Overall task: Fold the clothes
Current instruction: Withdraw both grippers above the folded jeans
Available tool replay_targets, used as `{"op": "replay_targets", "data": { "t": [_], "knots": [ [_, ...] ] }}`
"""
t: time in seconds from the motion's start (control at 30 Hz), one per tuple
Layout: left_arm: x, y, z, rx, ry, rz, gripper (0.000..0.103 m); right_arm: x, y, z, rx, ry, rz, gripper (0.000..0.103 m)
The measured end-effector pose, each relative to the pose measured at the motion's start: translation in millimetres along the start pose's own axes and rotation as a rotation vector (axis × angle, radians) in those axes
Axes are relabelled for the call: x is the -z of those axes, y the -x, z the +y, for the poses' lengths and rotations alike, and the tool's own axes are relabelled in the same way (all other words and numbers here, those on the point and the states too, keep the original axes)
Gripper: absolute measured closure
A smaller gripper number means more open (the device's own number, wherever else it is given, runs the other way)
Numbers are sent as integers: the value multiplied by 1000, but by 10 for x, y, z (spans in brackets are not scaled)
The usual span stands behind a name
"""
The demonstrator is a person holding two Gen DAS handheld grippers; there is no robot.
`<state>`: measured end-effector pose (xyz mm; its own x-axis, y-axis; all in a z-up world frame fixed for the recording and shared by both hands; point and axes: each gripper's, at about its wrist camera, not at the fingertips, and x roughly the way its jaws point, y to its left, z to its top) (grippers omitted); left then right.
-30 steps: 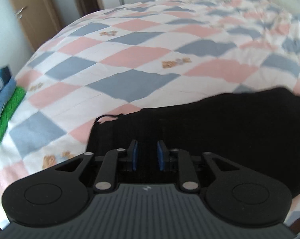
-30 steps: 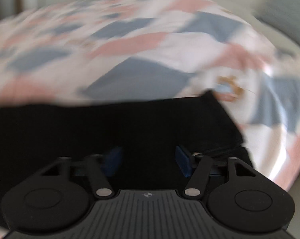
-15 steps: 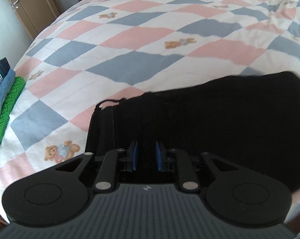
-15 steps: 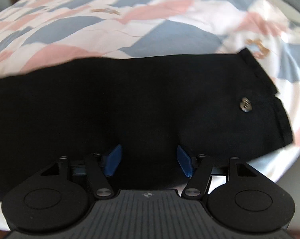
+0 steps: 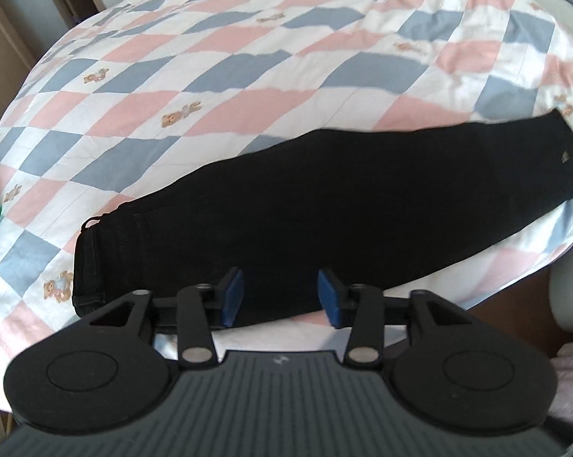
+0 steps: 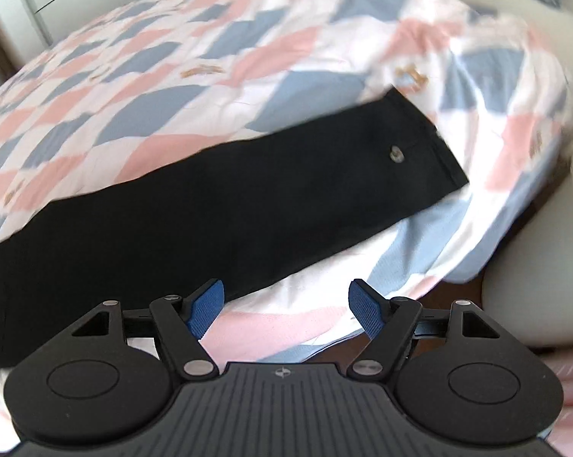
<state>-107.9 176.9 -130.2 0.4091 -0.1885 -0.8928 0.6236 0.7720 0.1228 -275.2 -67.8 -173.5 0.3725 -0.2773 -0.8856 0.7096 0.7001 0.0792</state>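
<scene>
On the checked bedspread point(image 5: 248, 106), black trousers point(image 5: 324, 198) folded lengthwise

Daylit bedroom — checked quilt point(image 5: 248, 76) on bed, wooden wardrobe point(image 5: 0, 38) behind.

Soft daylight fills both views; the bedspread point(image 5: 248, 76) washes out toward the upper right of the frame; the black garment point(image 5: 343, 198) reads as a near-featureless dark mass; the left wrist view is fairly sharp; the right wrist view smears with motion blur, worst at upper right; fisheye bending curves every edge.
</scene>
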Motion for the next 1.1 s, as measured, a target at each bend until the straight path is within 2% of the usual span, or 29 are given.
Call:
{"op": "replay_targets", "data": {
  "t": [0.03, 0.27, 0.43, 0.5, 0.6, 0.77, 1.1],
  "knots": [
    [-20, 65, -64, -7, 18, -4, 58, 13, 88, 13, -14, 20, -10, 22],
    [-12, 517, -541, -66, 114, -10, 53, -146, 542, -194, -115, 91, -63, 10],
    [154, 877, -914, -91, 137, -28, 48, -98, 871, -504, -160, 137, -108, 8],
    [244, 1006, -1056, -102, 135, -45, 44, -58, 931, -627, -173, 151, -105, 7],
    [377, 1154, -1203, -116, 144, -52, 44, 17, 992, -786, -190, 164, -97, 7],
    [535, 1348, -1267, -126, 177, -59, 44, 156, 1063, -927, -200, 191, -81, 7],
    [682, 1511, -1108, -128, 157, -64, 43, 385, 1274, -973, -203, 183, -68, 6]
  ]
}}
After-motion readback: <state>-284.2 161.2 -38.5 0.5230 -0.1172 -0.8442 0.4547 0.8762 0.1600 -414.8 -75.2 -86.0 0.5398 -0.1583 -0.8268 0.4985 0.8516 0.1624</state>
